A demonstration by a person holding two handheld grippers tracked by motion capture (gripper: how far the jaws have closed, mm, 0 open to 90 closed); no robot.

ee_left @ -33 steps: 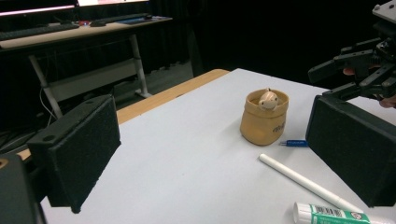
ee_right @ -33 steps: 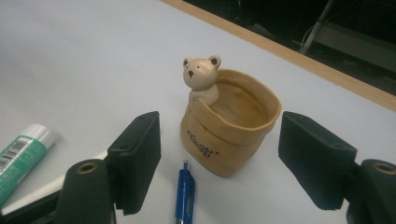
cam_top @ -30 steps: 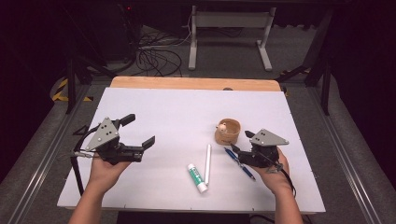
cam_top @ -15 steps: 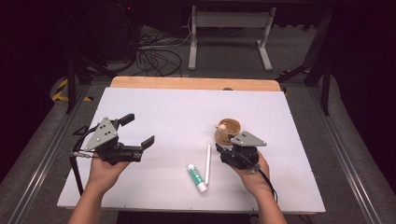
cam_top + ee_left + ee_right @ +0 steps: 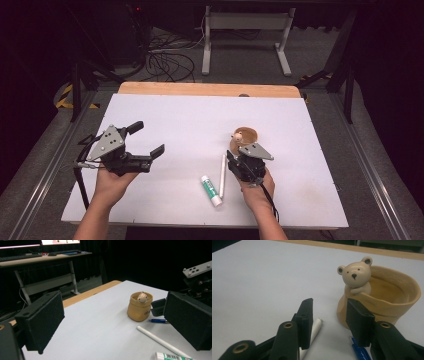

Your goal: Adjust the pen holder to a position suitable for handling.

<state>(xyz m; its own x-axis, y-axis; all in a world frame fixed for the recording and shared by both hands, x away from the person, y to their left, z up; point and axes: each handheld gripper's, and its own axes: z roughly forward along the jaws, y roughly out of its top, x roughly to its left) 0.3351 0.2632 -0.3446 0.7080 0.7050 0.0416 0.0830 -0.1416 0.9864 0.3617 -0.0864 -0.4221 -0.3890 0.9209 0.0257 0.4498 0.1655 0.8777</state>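
The right gripper (image 5: pixel 235 161) had moved left from beside the blue pen (image 5: pixel 359 352), jaws spread, toward the white stick (image 5: pixel 221 175) near the bear pot (image 5: pixel 244 137). A pick-up seemed next. Left gripper (image 5: pixel 147 141) stayed spread, idle.

A slim white stick (image 5: pixel 222 174) lies flat on the white table, beside the tan bear pot (image 5: pixel 245 138)

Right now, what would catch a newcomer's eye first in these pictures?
The tan pot with a small bear figure on its rim, right of the table's centre. The right gripper, jaws open, sits just short of it, between a white stick and a blue pen.
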